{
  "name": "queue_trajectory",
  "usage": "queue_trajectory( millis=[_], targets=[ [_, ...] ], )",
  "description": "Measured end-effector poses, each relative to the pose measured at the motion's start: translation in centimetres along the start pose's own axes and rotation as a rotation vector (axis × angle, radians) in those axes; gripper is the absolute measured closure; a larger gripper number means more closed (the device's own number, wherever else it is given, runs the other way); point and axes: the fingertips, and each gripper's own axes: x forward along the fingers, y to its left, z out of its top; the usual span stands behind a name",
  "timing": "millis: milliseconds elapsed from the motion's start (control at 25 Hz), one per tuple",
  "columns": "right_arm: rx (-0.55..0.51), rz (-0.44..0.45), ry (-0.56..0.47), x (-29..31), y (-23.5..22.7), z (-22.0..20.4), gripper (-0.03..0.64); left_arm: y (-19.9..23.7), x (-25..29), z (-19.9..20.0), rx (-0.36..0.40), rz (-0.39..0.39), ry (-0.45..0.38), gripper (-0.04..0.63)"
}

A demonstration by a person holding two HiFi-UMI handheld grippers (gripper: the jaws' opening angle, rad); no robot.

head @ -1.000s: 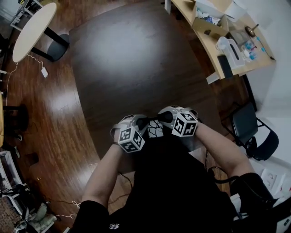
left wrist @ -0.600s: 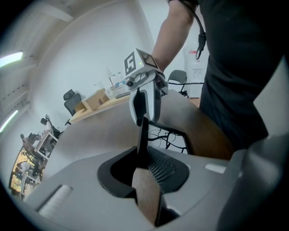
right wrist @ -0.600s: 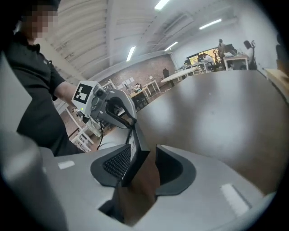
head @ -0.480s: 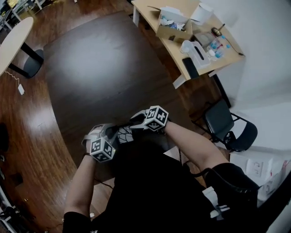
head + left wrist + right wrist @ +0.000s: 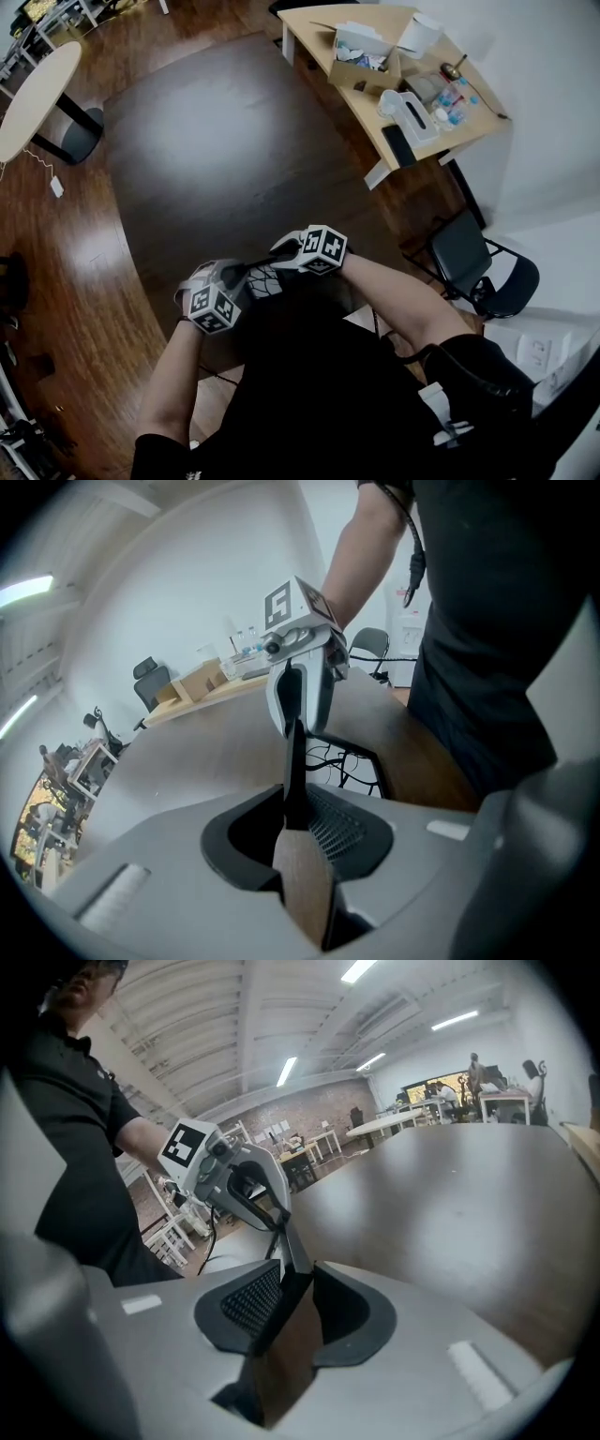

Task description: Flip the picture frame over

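thin brown wooden picture frame edge-on, left gripper jaws clamped on one edge, right gripper jaws closing round the opposite edge, broad dark surface ahead of both jaws

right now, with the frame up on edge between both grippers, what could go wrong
The picture frame is clamped only in the left gripper; the jaws of the right gripper are closing around it, not yet pressing, so it could pivot or drop onto the table. A skewed close could twist it free.

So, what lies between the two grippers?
The thin dark picture frame, held on edge: the left gripper grips one end, the right gripper is closing its jaws around the other. Both gripper views show it.
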Motion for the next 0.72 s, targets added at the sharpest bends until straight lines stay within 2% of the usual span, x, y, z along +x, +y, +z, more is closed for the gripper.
queue_trajectory(
  millis=[160, 440, 600, 720],
  targets=[
    [-0.104, -0.012, 0.010, -1.0, 0.5, -0.1, 0.503, -0.3, -1.1, 1.3, -0.056, -0.029, -0.104, 0.523],
    [-0.259, -0.042, -0.024, -0.7, 2.5, 0.7, 0.505, -1.4, -3.8, 0.8, -0.280, -0.116, -0.237, 0.502],
    [-0.303, -0.052, -0.046, -1.0, 3.3, 0.7, 0.508, -2.5, -3.7, 1.0, -0.343, -0.178, -0.263, 0.463],
    [-0.324, -0.054, -0.058, -1.1, 3.8, 0.5, 0.509, -2.8, -3.3, 0.8, -0.375, -0.185, -0.263, 0.460]
  ],
)
